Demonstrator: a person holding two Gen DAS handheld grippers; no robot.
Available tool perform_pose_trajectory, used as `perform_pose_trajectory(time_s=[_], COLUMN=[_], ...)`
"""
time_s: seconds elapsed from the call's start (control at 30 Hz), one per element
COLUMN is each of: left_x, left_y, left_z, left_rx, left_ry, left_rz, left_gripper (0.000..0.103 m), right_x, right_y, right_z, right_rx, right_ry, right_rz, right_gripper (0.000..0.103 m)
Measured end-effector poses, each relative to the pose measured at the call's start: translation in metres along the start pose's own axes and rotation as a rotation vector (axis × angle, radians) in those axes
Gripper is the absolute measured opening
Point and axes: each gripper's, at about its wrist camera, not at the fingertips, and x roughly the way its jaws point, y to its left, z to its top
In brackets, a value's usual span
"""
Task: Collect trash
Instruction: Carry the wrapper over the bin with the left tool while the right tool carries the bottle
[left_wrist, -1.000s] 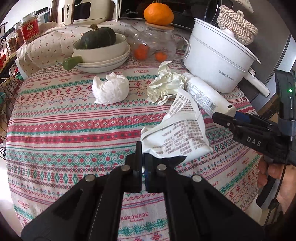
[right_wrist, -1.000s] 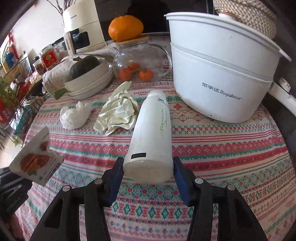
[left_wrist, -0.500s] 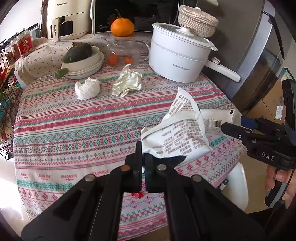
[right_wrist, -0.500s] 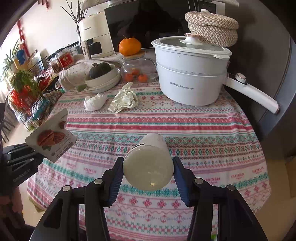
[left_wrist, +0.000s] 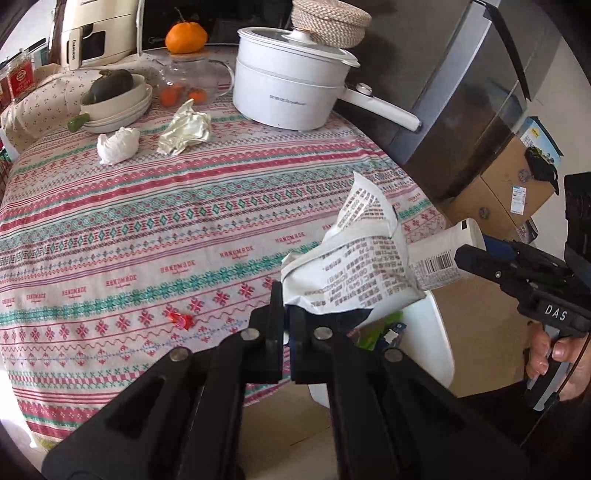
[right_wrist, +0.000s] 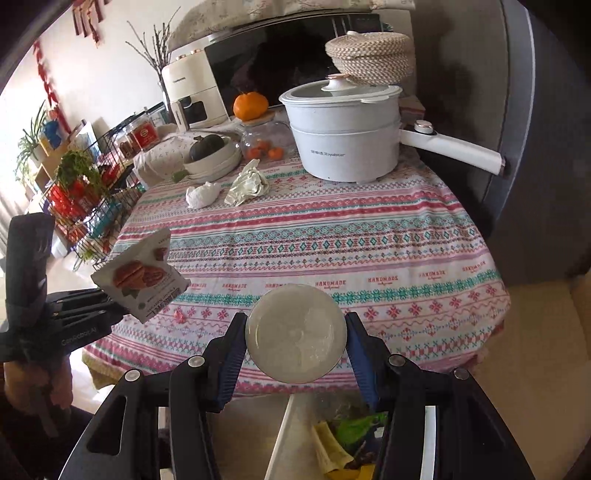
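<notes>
L gripper (left_wrist: 286, 326) pinches wrapper (left_wrist: 364, 266); R gripper (right_wrist: 295, 332) clamps bottle (right_wrist: 295, 334); bin (right_wrist: 354, 439) below, pot (right_wrist: 343, 140) behind

Both wrist views look steeply down, sharing the table (left_wrist: 147, 229) edge.

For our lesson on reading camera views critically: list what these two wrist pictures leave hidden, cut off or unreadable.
- White trash bin: left wrist view, the left tongs and printed snack wrapper cover most of it; right wrist view, the lower edge cuts it off.
- White plastic bottle: right wrist view shows only its round end; label unseen.
- Small red scrap on the striped tablecloth: too small to identify.
</notes>
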Motion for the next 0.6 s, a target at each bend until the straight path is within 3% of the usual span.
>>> perform_pose_trajectory(time_s=[0.27,0.6], left_x=[0.023,0.068], left_y=[-0.059,-0.111], left_z=[-0.030,-0.067], left_rx=[0.152,0.254], left_ry=[0.097,0.250], left_rz=[-0.106,-0.153], left_gripper=[0.003,0.003], right_x=[-0.043,-0.072], right_y=[-0.015,-0.060], right_z=[-0.030,-0.068], right_rx=[-0.030,-0.004], right_ry=[-0.032,-0.039], right_rz=[0.002,-0.031], right_gripper=[0.053,0.053])
